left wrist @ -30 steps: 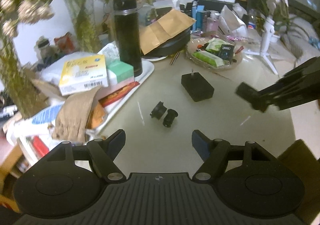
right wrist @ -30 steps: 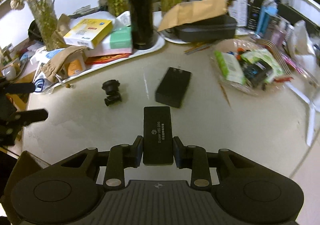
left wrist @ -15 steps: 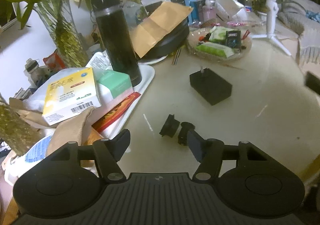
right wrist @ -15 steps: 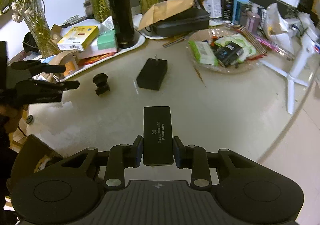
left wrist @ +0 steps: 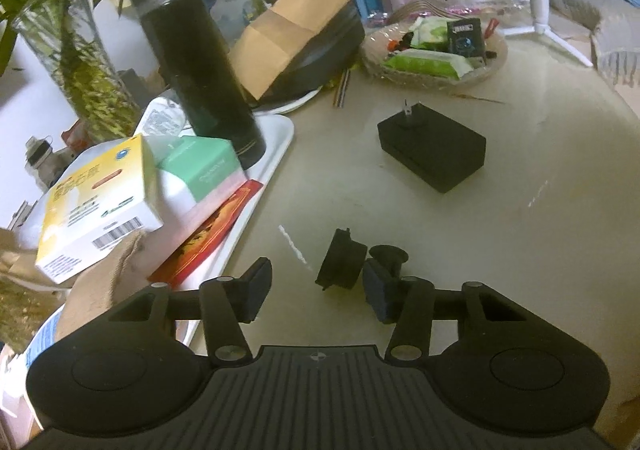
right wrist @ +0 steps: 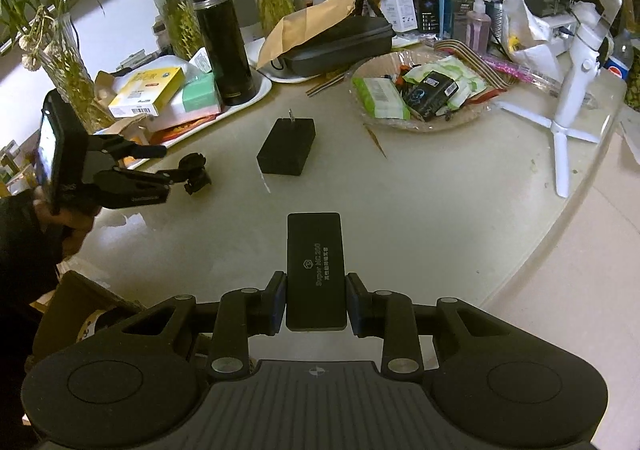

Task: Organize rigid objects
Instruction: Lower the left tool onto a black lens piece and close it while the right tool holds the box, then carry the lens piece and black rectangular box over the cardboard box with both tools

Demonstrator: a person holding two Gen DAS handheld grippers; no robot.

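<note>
Clamping a flat black box, right gripper is raised; left gripper is spread around small black part.

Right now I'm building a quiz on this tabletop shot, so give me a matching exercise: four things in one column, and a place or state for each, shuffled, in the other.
Things:
1. slim black device
2. black plug adapter
3. small black lens parts
4. black flask

Places or states:
A. upright on the white tray
B. clamped in the right claw
C. lying alone mid-table, prongs pointing away
D. just at the open left claw

Pairs: 1-B, 2-C, 3-D, 4-A
</note>
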